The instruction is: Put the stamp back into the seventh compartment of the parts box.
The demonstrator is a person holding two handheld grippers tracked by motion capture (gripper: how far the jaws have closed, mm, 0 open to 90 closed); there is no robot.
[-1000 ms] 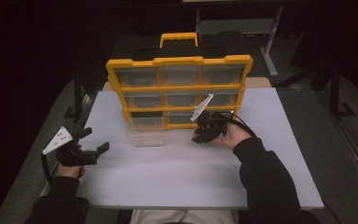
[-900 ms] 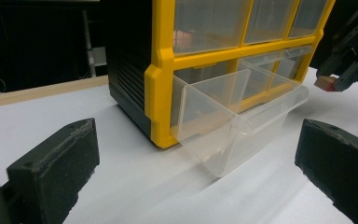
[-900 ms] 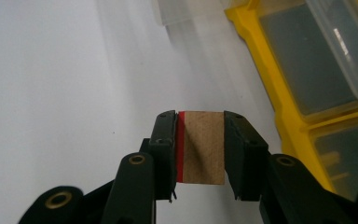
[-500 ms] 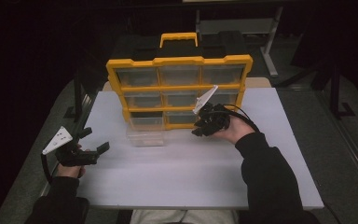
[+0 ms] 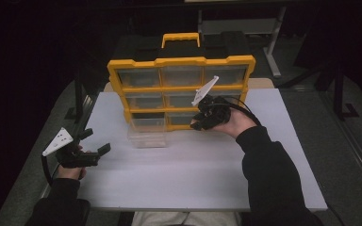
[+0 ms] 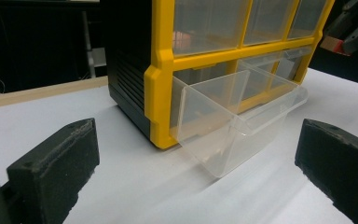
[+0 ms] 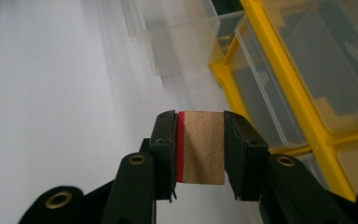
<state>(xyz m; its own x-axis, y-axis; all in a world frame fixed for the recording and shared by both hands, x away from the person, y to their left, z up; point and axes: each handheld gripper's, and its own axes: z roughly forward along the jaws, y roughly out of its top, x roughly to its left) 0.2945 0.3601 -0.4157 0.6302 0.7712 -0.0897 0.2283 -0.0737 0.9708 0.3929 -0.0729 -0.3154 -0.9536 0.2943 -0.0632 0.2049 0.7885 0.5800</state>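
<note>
Right tongs [image 7: 200, 147] carry a small block [image 7: 201, 145] toward the yellow drawer cabinet [image 5: 181, 63], centre of the high view.
To do it well, line the clamped block over the pulled-out clear drawer [image 5: 146, 133] before letting go; left tongs [image 5: 95, 142], lower left on the counter [image 5: 184, 174], hang released.

Left gripper [image 5: 93, 142] jaws spread — right gripper [image 7: 200, 149] jaws clamped.

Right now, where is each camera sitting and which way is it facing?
High view: above the person's side, looking forward and down at the white table; forearms and hands show.
Left gripper view: low on the left gripper, facing the pulled-out clear drawer.
Right gripper view: on the right gripper, clamping a small block.
All share the yellow organizer.
</note>
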